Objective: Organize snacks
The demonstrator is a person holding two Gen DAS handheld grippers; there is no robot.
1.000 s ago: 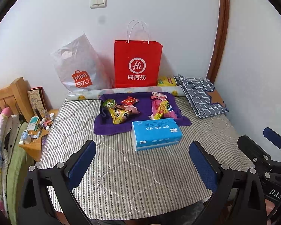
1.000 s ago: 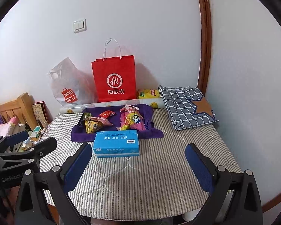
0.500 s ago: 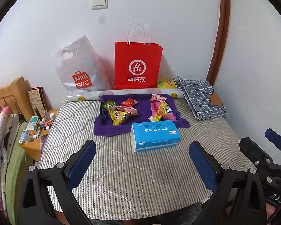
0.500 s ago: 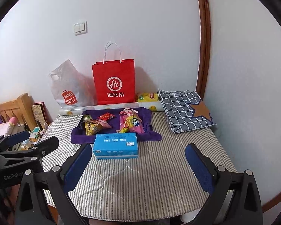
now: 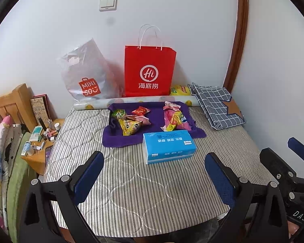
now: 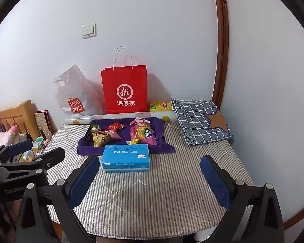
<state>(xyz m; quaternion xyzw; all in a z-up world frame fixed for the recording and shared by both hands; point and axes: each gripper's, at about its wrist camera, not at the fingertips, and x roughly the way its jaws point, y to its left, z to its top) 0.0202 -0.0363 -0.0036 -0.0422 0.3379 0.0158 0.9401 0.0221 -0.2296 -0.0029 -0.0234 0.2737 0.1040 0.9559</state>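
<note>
Blue tissue box [image 5: 169, 146] looks slightly nearer than before. We hold left gripper [image 5: 154, 177] and right gripper [image 6: 150, 179] spread, empty, above the striped table [image 5: 152, 198] by white walls.

Likely home bedroom, wooden headboard [image 5: 9, 103], cluttered nightstand [image 5: 40, 154]

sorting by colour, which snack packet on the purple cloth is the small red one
The small red packet at the back middle of the purple cloth; the others are green, yellow or pink.
</note>
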